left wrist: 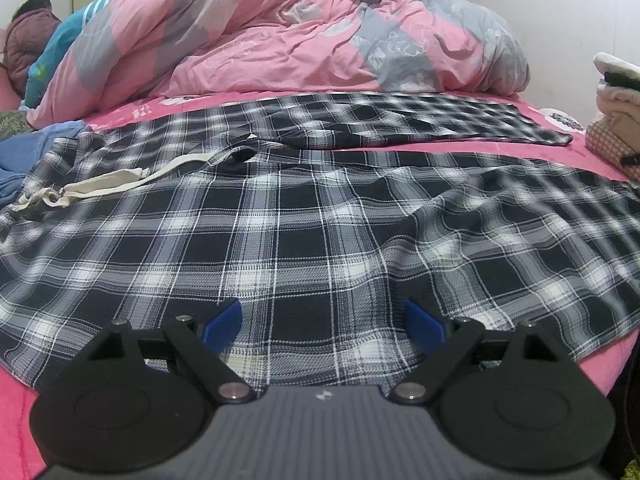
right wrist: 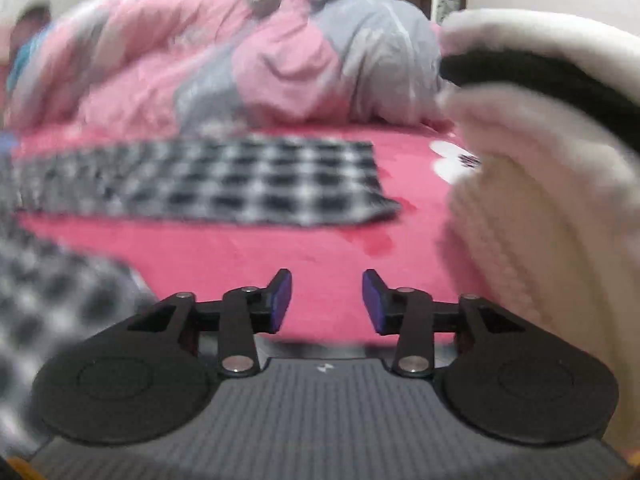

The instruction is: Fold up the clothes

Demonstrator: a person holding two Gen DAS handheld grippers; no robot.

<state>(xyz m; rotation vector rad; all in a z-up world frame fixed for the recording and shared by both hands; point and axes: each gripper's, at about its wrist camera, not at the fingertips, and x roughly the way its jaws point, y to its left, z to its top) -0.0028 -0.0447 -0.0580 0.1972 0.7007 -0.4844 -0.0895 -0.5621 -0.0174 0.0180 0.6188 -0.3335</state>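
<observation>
Plaid garment (left wrist: 304, 216) is lying flat across the frame centre on the pink bed (left wrist: 560, 152), one sleeve above. Two claws, left claw (left wrist: 323, 326) and right claw (right wrist: 327, 302), are standing open, empty.

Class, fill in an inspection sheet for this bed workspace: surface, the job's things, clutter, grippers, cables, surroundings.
Surface: pink bed sheet.
Job's things: plaid garment spread flat, cream drawstring lying on it.
Clutter: bunched pink and grey duvet; blue cloth; cream knit pile at the right.
Grippers: left gripper open over the plaid; right gripper open over the sheet, nothing between its jaws.
Cables: nothing seen.
Surroundings: white wall behind the bed.
</observation>
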